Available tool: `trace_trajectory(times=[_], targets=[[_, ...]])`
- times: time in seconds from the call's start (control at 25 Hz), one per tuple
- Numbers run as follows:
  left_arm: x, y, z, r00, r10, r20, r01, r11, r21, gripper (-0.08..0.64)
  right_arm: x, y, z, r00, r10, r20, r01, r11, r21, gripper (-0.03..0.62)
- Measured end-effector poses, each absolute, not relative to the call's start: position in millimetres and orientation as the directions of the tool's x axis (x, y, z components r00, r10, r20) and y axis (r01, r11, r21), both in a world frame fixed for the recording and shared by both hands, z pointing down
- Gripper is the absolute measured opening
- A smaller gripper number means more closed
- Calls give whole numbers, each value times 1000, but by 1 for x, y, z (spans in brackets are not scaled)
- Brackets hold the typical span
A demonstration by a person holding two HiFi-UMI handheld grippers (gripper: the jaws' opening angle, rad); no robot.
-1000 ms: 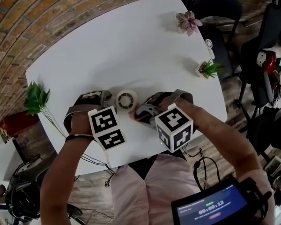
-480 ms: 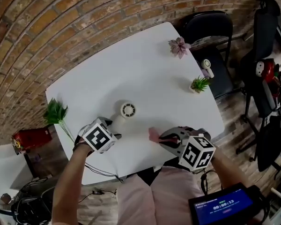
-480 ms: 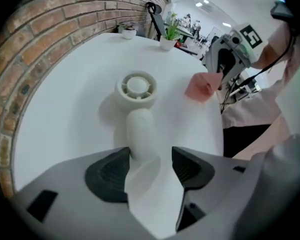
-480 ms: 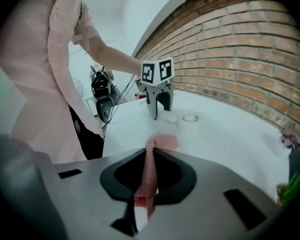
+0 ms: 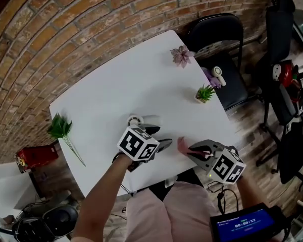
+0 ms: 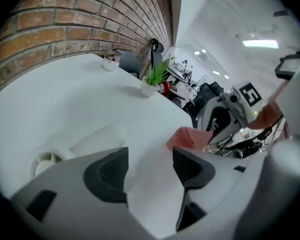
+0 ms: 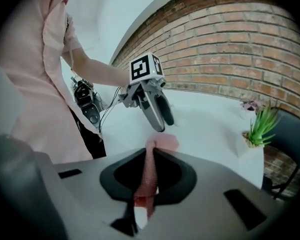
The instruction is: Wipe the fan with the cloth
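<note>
My left tongs (image 6: 149,166) have just been opening, spread and empty, near the fan (image 5: 136,120). My right tongs (image 7: 150,160) pinch the cloth (image 7: 163,142).

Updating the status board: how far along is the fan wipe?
Done: cloth clamped in right gripper. In hand: jaws of left gripper have just been opening, nothing between them; fan lies on the table. Left: cloth is off the fan; whether wiped, unclear.
</note>
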State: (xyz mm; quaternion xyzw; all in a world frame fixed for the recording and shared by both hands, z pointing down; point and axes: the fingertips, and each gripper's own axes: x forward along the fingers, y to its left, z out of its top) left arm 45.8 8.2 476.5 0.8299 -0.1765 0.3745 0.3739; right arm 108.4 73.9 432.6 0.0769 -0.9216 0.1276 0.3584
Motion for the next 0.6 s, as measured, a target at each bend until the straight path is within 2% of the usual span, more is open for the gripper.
trace_trajectory(times=[0.16, 0.28, 0.4, 0.48, 0.6], targets=[[65, 3, 458, 711, -13, 703, -534, -660, 528, 285, 117, 72, 433, -731, -70, 679, -270, 943, -195, 35], [49, -3, 433, 714, -84, 695, -540, -697, 471, 282, 116, 55, 436, -718, -138, 683, -329, 931, -157, 40], [13, -24, 404, 678, -252, 691, -607, -723, 331, 251, 115, 36, 457, -665, -218, 714, -423, 898, -119, 56], [-11, -38, 393, 611, -357, 707, -640, -748, 175, 251, 115, 31, 472, -649, -221, 728, -471, 869, -156, 104], [-32, -44, 407, 499, -373, 782, -571, -821, -27, 304, 120, 26, 477, -631, -244, 736, -525, 833, -174, 181]])
